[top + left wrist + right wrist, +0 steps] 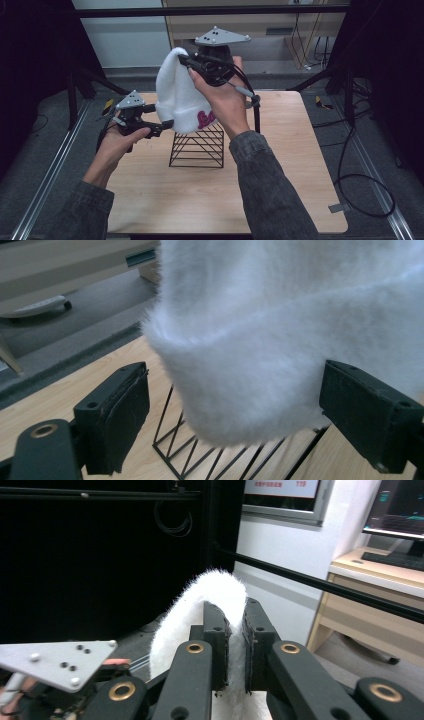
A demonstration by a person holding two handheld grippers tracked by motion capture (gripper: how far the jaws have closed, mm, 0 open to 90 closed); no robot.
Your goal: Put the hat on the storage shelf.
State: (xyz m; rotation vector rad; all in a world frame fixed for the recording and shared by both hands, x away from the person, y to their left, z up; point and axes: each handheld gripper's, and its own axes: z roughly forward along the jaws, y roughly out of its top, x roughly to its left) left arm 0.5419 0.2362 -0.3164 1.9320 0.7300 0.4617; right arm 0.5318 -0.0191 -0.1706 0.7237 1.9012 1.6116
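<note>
Right gripper [235, 650] pinched white fuzzy beanie [180, 92], lifted above wire rack [197, 147].
Left gripper [235, 415] jaws were spread around beanie's cuff, not pressing; rack stood on wooden table [280, 195].

The surface [280, 200] is a light wooden board with rounded corners. A black wire rack [197, 147] stands directly on it, just beside the left gripper [162, 125] and below the right gripper [182, 59]; the rack has thin slanted bars.
</note>
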